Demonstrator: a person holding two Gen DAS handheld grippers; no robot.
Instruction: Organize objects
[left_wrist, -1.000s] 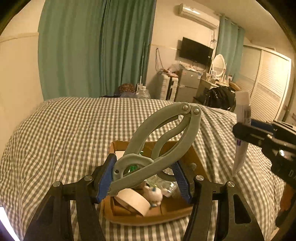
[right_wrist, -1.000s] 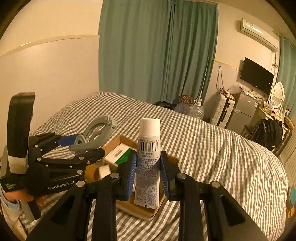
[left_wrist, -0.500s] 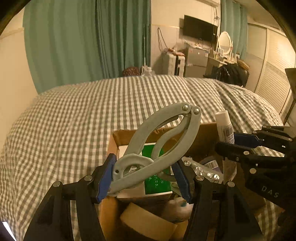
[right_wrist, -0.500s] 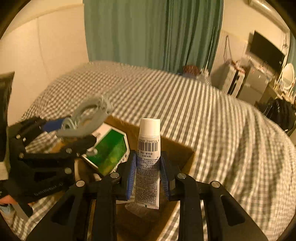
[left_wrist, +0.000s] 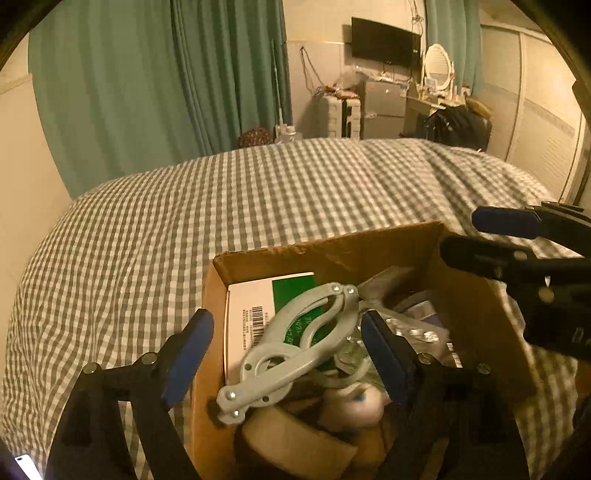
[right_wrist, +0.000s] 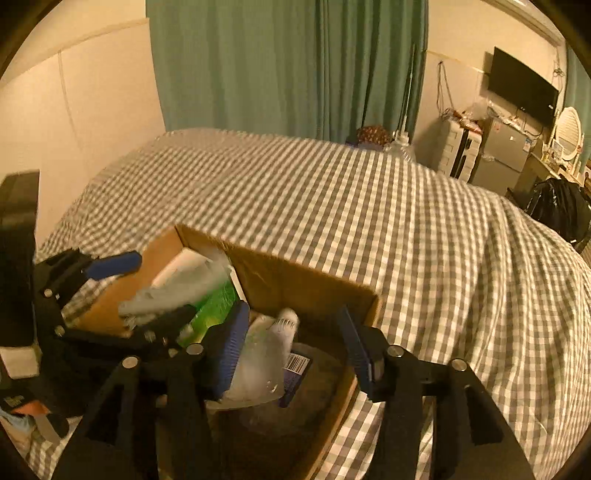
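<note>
A cardboard box (left_wrist: 332, 251) sits on the checked bed and also shows in the right wrist view (right_wrist: 303, 277). My left gripper (left_wrist: 284, 354) is open over the box. The grey clamp (left_wrist: 291, 343) lies free between its spread fingers, over a green and white carton (left_wrist: 258, 299). My right gripper (right_wrist: 291, 347) is open over the box's right part. The white tube (right_wrist: 266, 354) lies loose and blurred between its fingers, cap pointing away. In the left wrist view the right gripper (left_wrist: 517, 236) is at the box's right rim.
The box also holds a tape roll (left_wrist: 295, 443), blister packs (left_wrist: 417, 332) and a small white figure (left_wrist: 354, 402). The checked bedspread (right_wrist: 406, 206) spreads around the box. Green curtains, a TV and a dresser stand beyond the bed.
Both grippers came down over the box and opened. The clamp left the left gripper's hold and the tube left the right gripper's hold; both now sit loose in the box.
</note>
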